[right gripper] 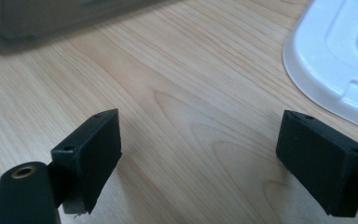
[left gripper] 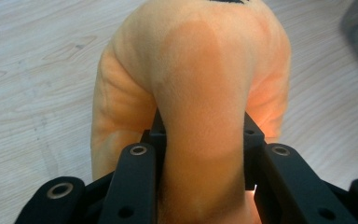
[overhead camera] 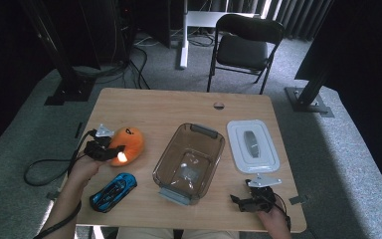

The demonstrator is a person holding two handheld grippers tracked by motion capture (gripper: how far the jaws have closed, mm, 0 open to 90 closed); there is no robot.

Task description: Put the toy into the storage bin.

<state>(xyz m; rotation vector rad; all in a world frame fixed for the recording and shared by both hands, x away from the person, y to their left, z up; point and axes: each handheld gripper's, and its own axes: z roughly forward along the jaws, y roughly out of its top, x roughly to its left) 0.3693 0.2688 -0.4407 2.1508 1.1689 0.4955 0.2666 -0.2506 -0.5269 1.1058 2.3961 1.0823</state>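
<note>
The soft orange plush toy (overhead camera: 129, 142) is clamped by the left tool (overhead camera: 110, 149) at the left of the light wooden surface (overhead camera: 179, 107); in the left gripper view a fold of its fabric (left gripper: 200, 140) is pinched tight between the black jaws. The toy is seen just ahead of the tool, its long axis slanted away from the person, the dark-marked end pointed to the far side. The right tool (overhead camera: 252, 195) is held spread apart over bare wood, near the white plastic lid (overhead camera: 252, 145). A clear smoky container (overhead camera: 189, 155) is seen between both.
</note>
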